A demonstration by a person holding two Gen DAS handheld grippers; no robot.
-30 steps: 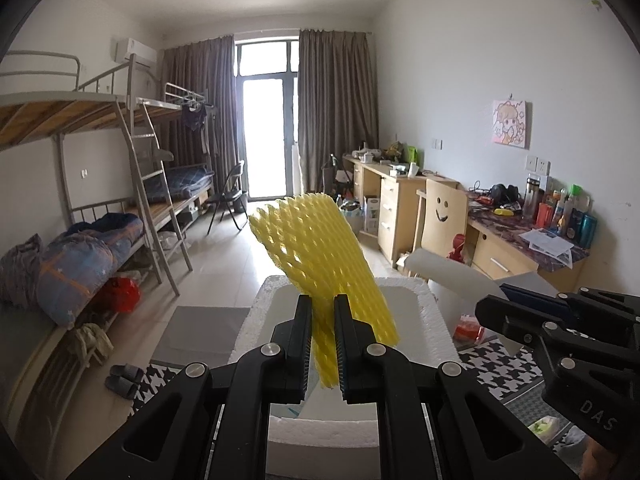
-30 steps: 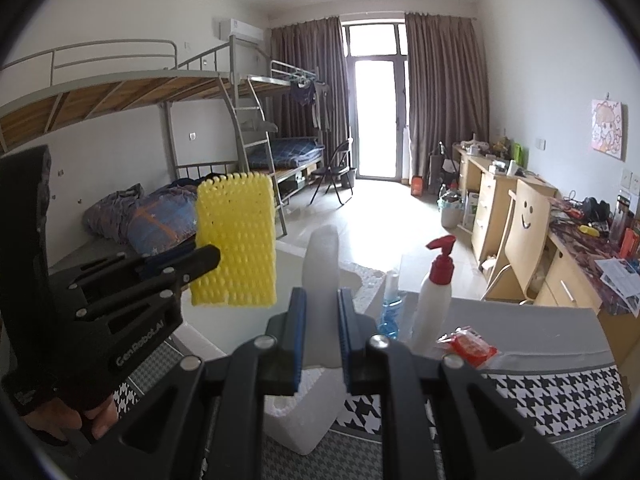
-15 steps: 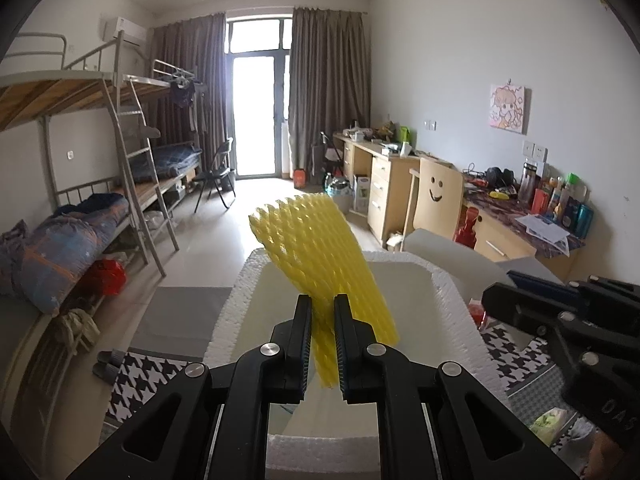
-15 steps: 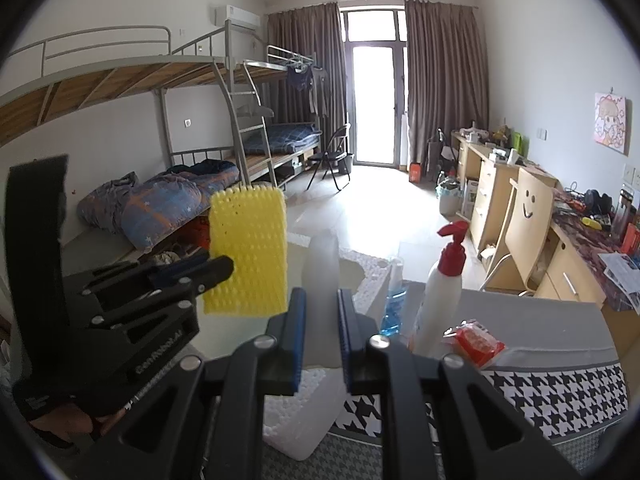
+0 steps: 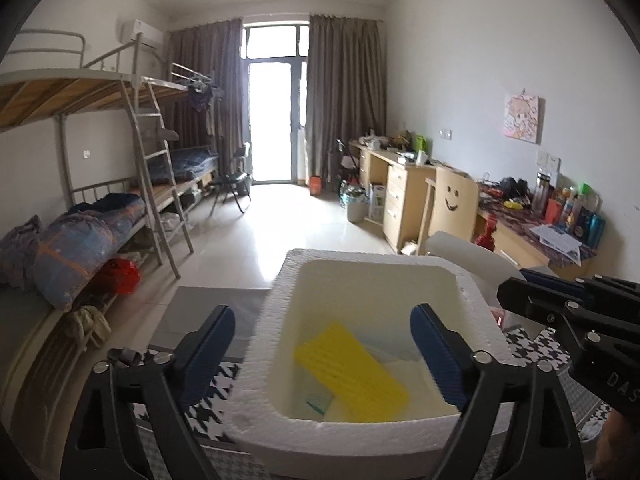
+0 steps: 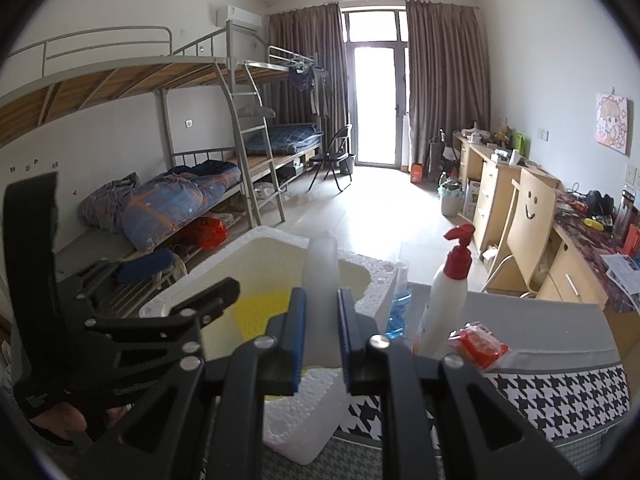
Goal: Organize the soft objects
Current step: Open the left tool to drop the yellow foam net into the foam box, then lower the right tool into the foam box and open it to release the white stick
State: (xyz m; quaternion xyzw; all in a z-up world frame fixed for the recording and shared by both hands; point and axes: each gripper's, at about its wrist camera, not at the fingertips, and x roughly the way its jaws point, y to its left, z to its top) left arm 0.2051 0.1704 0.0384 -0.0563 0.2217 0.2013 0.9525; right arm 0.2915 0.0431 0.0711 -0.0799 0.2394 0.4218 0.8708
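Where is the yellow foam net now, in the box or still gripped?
In the box: yellow foam net lies flat inside white foam box, left gripper jaws just opened, apart.

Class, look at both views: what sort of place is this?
Probably a shared dormitory room: metal bunk beds with a ladder along one wall, and a row of wooden study desks along the other.
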